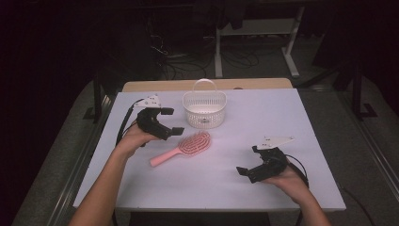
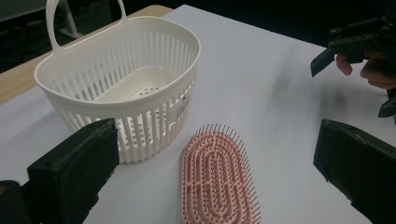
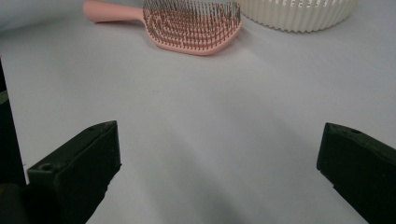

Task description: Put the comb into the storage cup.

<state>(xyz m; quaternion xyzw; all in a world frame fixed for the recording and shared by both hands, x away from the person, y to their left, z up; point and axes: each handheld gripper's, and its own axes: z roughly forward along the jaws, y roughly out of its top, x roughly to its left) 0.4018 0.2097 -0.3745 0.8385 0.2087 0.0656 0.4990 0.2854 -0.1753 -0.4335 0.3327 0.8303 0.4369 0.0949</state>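
White table (image 1: pixel 282 117): brush (image 1: pixel 183 147) lies just before basket (image 1: pixel 204 109), handle toward the person; left gripper (image 1: pixel 170 121), jaws spread, hovers just beside its head, nearer than right gripper (image 1: pixel 244 172), also spread.

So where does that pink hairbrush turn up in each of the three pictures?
High view: the pink hairbrush lies mid-table, just in front of the white basket.
Left gripper view: bottom centre, bristles up, right of the basket.
Right gripper view: top centre, basket top right.
Shared landmark: the basket.

Hairbrush (image 2: pixel 217 179) handle beyond bottom edge
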